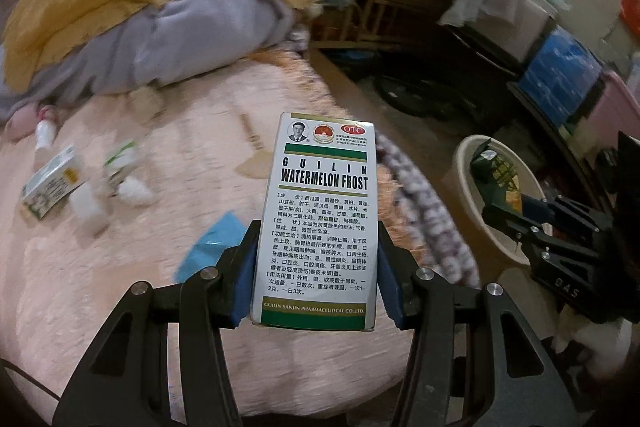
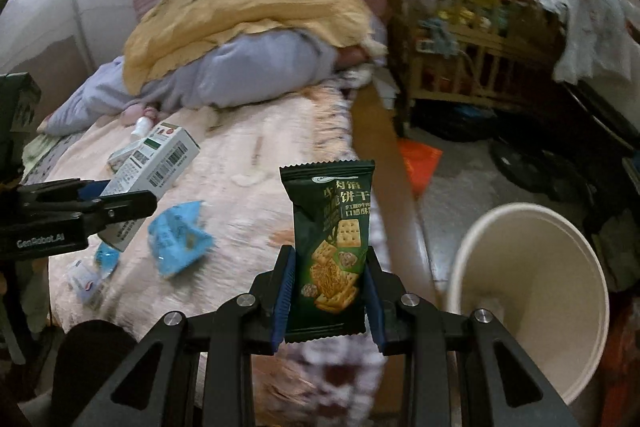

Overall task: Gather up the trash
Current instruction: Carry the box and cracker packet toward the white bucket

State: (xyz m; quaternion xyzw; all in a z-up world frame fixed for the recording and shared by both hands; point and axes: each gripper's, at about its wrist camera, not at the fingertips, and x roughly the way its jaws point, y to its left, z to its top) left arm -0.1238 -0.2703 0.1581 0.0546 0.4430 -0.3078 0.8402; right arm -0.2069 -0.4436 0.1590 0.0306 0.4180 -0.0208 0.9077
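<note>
My left gripper point(image 1: 318, 271) is shut on a white and green medicine box point(image 1: 320, 211) marked Watermelon Frost, held upright above the pink bed. It also shows in the right wrist view point(image 2: 156, 167). My right gripper point(image 2: 330, 291) is shut on a green cracker packet point(image 2: 332, 247), held upright near the bed's edge. In the left wrist view that packet point(image 1: 496, 179) hangs over the cream bin point(image 1: 472, 203). The bin point(image 2: 532, 291) stands on the floor to the right of the bed. A blue wrapper point(image 2: 180, 237) and small packets point(image 2: 90, 277) lie on the blanket.
More boxes point(image 1: 52, 187) and small white bottles point(image 1: 86, 207) lie on the pink blanket point(image 1: 160, 267). A yellow and grey quilt pile point(image 2: 240, 39) sits at the bed's head. A wooden crib point(image 2: 472, 39) and dark clutter stand beyond the floor strip.
</note>
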